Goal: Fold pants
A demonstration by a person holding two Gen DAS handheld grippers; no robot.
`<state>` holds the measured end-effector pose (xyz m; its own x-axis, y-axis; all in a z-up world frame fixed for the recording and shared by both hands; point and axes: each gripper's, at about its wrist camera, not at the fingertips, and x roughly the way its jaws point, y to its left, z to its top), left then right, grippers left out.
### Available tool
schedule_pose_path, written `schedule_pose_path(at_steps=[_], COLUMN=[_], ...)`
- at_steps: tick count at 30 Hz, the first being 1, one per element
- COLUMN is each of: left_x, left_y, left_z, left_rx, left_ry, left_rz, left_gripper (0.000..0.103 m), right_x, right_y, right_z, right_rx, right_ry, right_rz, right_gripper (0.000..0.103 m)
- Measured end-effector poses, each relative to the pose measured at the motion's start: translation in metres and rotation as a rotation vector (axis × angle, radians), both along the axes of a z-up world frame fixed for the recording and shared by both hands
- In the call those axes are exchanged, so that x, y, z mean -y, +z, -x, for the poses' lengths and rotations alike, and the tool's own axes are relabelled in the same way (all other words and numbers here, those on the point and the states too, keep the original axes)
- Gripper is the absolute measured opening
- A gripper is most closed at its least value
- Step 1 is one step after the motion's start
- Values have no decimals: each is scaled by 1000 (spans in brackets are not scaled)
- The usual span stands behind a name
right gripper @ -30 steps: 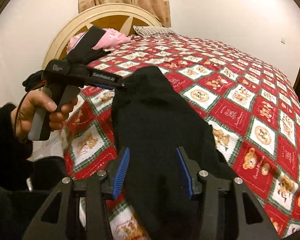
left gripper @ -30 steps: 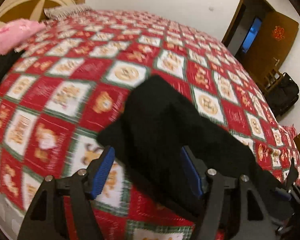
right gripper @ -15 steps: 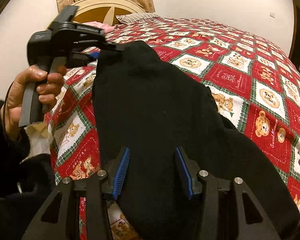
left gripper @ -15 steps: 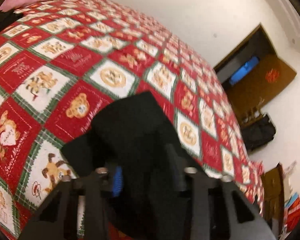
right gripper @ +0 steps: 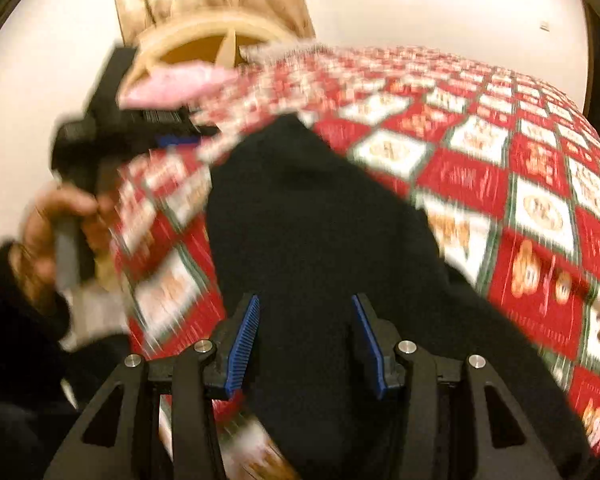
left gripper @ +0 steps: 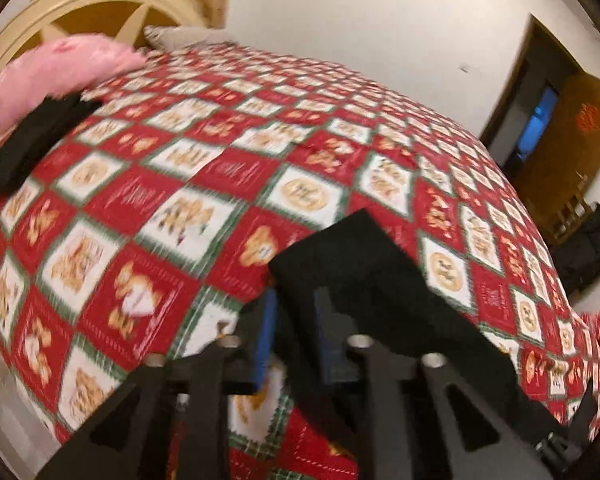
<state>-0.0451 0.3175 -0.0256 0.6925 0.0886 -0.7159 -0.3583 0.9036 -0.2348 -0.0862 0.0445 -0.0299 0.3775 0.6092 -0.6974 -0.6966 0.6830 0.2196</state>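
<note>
Soft black pants (right gripper: 320, 220) lie on the checkered quilt (left gripper: 172, 184). The left gripper (left gripper: 294, 340) is opening around their edge; whether the right gripper (right gripper: 306, 344) clenches them I cannot tell.

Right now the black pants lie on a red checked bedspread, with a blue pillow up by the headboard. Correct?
Not quite: the pillow by the headboard is pink, not blue, as the left wrist view shows. The black pants do lie on the red checked bedspread.
</note>
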Motion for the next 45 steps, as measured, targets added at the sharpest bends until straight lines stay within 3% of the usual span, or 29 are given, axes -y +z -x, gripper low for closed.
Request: schedule_pose_path(at_steps=[1,3,6,8,10,15,18,24,27,29,32,35,37,38,42,45], left_x=[-2,-11,-21,-25,-27,-35,-45,-59,-59,-57,-47,-25,-7,1,33,55], left_y=[1,4,9,12,14,12,11,10,11,10,11,8,2,0,-16,-29], left_z=[-2,-8,-11,-11,-10,-8,-7,-2,-1,-1,-4,-11,-16,-18,-23,-27], left_rx=[3,4,1,-17,-43,-76,-87,-72,-67,-69,-66,-57,-55,-56,-67,-103], left_ry=[-11,-4,9,23,35,26,46,73,77,74,56,2,-39,-57,-125,-153], left_rz=[10,24,24,-17,-73,-108,-117,-75,-81,-84,-99,-98,-98,-96,-91,-154], left_gripper=[70,79,79,79,79,79,79,79,79,79,79,79,79,79,79,79], right_x=[-4,-23,-63,-91,-115,-146,-150,-145,-149,-153,-148,-118,-84,-60,1,13], right_y=[5,9,4,-4,-14,-35,-34,-24,-28,-39,-31,-7,13,23,24,4], right_z=[-2,-7,-12,-14,-18,-26,-27,-8,6,4,3,-8,-23,-35,-75,-96], right_rx=[8,24,33,25,36,67,87,109,146,143,98,-35,-80,-80,-70,-134], right_ry=[6,39,100,139,146,151,150,225,263,255,244,237,159,83,-127,-166], right_rz=[-11,-10,12,19,51,98,116,91,135,168,126,-64,-172,-211,-188,-111], right_gripper=[49,49,49,49,49,48,3,3,3,5,14,26,52,56,57,57])
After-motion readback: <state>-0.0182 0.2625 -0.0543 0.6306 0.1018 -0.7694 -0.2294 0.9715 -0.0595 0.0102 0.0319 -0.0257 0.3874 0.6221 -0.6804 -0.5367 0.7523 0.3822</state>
